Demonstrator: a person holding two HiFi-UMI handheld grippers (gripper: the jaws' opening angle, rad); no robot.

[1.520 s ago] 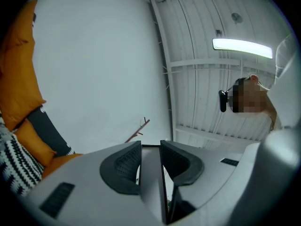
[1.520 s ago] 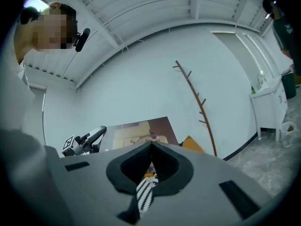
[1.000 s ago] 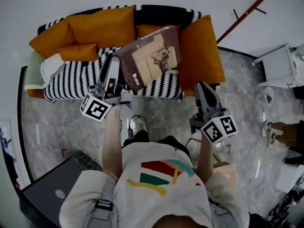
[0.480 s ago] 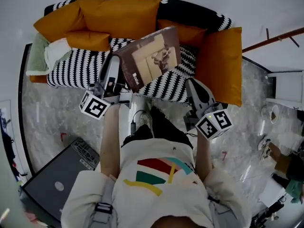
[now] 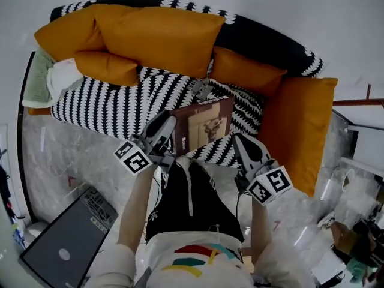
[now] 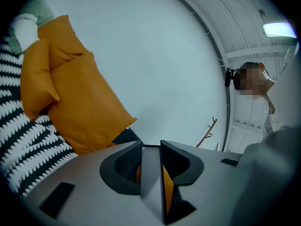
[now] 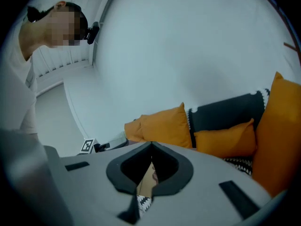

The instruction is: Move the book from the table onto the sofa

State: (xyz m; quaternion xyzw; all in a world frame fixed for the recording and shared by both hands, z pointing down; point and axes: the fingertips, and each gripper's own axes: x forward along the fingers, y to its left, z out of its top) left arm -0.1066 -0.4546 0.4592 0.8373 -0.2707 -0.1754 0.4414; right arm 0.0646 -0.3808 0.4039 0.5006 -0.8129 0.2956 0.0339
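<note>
Here — book in left gripper

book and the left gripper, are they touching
Touching. The left gripper view shows the book clamped edge-on between the left gripper's fingers.

1 book, 1 sofa, 5 orange cushions, 2 grippers
</note>
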